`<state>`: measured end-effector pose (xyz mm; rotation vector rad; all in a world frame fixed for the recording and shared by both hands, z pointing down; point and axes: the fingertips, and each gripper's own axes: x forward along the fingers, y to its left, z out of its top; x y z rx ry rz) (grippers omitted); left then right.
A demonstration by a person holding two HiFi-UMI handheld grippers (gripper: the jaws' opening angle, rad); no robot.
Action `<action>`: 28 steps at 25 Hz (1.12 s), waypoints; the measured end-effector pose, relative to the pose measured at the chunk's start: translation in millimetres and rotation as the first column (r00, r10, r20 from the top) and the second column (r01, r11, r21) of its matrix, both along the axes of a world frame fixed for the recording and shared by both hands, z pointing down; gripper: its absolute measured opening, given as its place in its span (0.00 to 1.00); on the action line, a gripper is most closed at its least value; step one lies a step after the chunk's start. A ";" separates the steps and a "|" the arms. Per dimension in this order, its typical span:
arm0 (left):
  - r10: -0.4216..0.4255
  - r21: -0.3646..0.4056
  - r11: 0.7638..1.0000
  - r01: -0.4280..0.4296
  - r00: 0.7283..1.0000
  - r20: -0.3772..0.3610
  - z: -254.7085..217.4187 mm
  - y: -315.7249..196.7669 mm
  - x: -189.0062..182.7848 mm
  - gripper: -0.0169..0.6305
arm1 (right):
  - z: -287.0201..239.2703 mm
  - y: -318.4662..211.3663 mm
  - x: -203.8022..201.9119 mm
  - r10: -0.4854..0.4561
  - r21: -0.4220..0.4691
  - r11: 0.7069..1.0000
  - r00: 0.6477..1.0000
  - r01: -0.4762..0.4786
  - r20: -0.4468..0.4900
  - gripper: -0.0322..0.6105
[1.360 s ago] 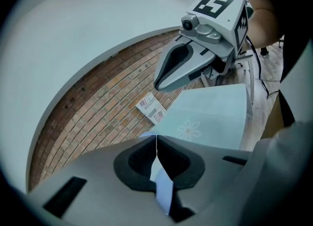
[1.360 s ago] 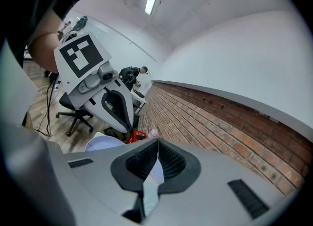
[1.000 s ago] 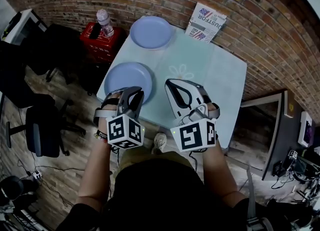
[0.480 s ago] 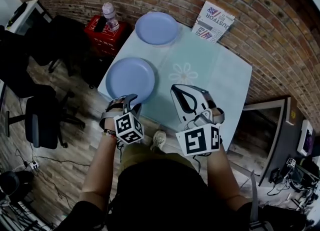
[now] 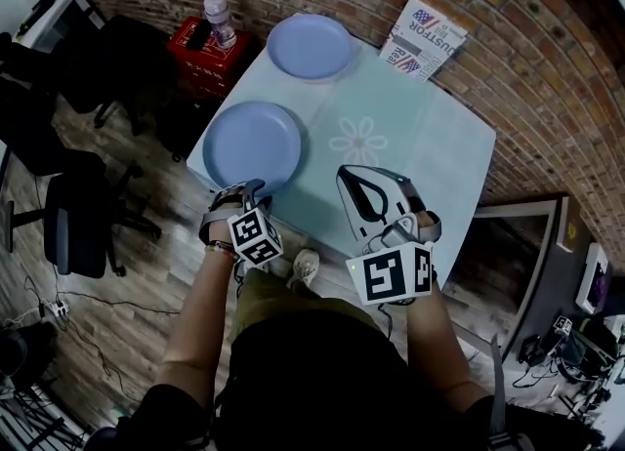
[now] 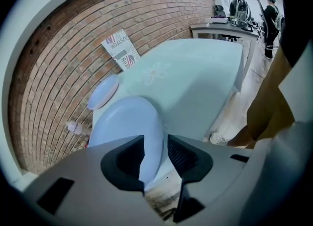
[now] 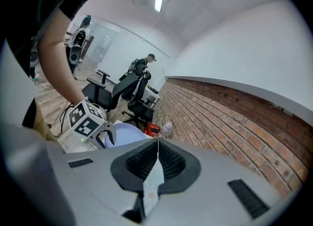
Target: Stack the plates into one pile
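Observation:
Two pale blue plates lie apart on the light table (image 5: pixel 439 146): a near plate (image 5: pixel 252 142) at the front left and a far plate (image 5: pixel 310 46) by the wall. My left gripper (image 5: pixel 248 191) points down at the near plate's front rim. It has just been opening, and its jaws stand open (image 6: pixel 155 155). The near plate's (image 6: pixel 128 124) rim shows in the gap just ahead, unpressed; the far plate (image 6: pixel 103 92) lies beyond. My right gripper (image 5: pixel 354 178) hovers over the table's front, shut (image 7: pixel 157 143) on nothing. In its view the near plate (image 7: pixel 124 134) shows beside my left gripper.
A printed paper (image 5: pixel 427 39) leans on the brick wall behind the table. A red crate (image 5: pixel 200 49) with a bottle (image 5: pixel 217 12) stands at the table's left. Office chairs (image 5: pixel 73 234) stand on the wooden floor to the left. A distant person (image 7: pixel 146 62) stands beyond the chairs.
My left gripper has sunk away from the camera to the table's front edge, close to the near plate. The right gripper has hardly moved.

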<state>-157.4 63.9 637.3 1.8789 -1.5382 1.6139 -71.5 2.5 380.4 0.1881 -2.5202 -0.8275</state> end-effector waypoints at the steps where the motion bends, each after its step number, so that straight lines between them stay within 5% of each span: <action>1: -0.005 -0.005 1.000 0.005 1.000 0.020 3.3 -0.8 -2.2 0.27 | 1.3 -0.4 1.0 -0.002 -0.001 1.000 1.000 0.002 -0.002 0.11; 19: -0.051 -0.115 0.992 0.056 0.998 0.046 34.6 -5.1 -17.9 0.26 | 8.2 -11.6 11.8 -0.001 -0.008 1.000 1.000 0.001 -0.016 0.11; 22: -0.052 -0.151 0.987 0.054 0.999 0.018 38.8 -2.8 -12.3 0.14 | 9.6 -12.1 12.9 -0.003 -0.013 1.000 1.000 0.002 -0.018 0.11; 28: -0.018 -0.156 0.987 0.027 0.998 0.057 39.5 -2.0 -9.9 0.12 | 8.9 -13.0 14.6 -0.003 -0.013 1.000 1.000 0.003 -0.012 0.11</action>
